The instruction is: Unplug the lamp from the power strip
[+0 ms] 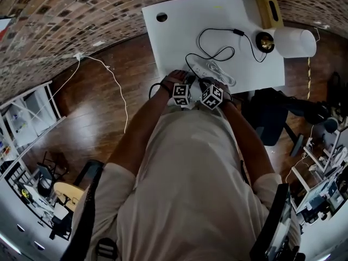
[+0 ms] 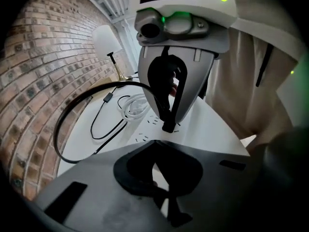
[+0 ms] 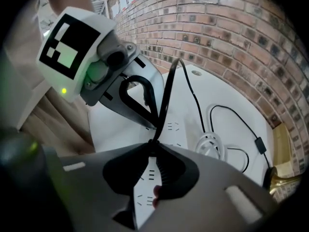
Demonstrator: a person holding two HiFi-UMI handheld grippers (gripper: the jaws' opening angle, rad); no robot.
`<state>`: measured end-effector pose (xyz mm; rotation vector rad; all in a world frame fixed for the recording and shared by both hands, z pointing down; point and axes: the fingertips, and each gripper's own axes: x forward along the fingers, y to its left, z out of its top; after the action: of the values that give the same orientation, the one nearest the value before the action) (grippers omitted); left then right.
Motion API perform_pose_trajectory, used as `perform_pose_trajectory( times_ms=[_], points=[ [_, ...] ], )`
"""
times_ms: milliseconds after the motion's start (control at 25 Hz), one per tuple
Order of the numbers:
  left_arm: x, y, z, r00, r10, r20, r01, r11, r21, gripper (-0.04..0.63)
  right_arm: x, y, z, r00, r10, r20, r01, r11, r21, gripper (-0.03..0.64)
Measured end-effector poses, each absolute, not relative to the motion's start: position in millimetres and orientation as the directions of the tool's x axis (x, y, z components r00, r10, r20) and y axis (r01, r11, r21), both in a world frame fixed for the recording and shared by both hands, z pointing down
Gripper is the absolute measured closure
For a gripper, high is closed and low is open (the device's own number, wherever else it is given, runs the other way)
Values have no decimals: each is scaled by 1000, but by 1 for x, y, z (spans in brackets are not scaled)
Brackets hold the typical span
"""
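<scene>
A white power strip (image 1: 208,69) lies near the front edge of the white table (image 1: 179,31). The lamp (image 1: 293,41), with a white shade and brass base, lies at the table's right. Its black cord (image 1: 217,32) loops back to the strip. In the left gripper view my right gripper (image 2: 168,123) points down, shut on the lamp's black plug (image 2: 168,126), which stands on the strip (image 2: 145,129). In the right gripper view my left gripper (image 3: 153,123) rests its shut tips on the strip (image 3: 171,128), just beside the cord (image 3: 166,95). My right gripper (image 3: 153,146) clamps the plug's top.
The strip's own white cable (image 1: 222,72) lies coiled beside it. A wooden box (image 1: 269,10) stands at the table's back right, and a round hole (image 1: 161,17) at its back left. A dark chair (image 1: 272,116) stands right of me. A brick wall runs behind the table.
</scene>
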<state>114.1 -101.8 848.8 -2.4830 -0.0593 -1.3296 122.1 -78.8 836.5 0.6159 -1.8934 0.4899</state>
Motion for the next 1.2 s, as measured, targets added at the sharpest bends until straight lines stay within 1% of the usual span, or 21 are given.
perform_pose_trajectory(
  times_ms=[360, 560, 720, 880, 960, 1080, 1200],
  points=[
    [115, -100, 849, 502, -148, 852, 264, -912, -314, 607, 119, -82, 826, -346, -210, 914, -638, 767, -65, 561],
    [116, -98, 851, 471, -157, 868, 319, -887, -334, 607, 121, -80, 825, -372, -175, 912, -636, 763, -113, 568],
    [114, -104, 853, 468, -177, 866, 279, -900, -335, 611, 118, -83, 826, -347, -135, 928, -629, 768, -123, 568],
    [117, -101, 851, 458, -156, 875, 246, -924, -294, 611, 122, -81, 824, -364, -189, 912, -673, 730, -118, 572],
    [116, -100, 851, 440, -153, 885, 259, -922, -288, 611, 123, -80, 824, -350, -197, 916, -685, 721, -107, 574],
    [110, -103, 851, 404, -188, 895, 307, -894, -326, 612, 119, -83, 825, -323, -177, 930, -690, 716, -103, 574],
    [114, -100, 852, 419, -180, 890, 330, -883, -334, 612, 121, -81, 825, -341, -186, 921, -706, 698, -121, 575]
  ],
)
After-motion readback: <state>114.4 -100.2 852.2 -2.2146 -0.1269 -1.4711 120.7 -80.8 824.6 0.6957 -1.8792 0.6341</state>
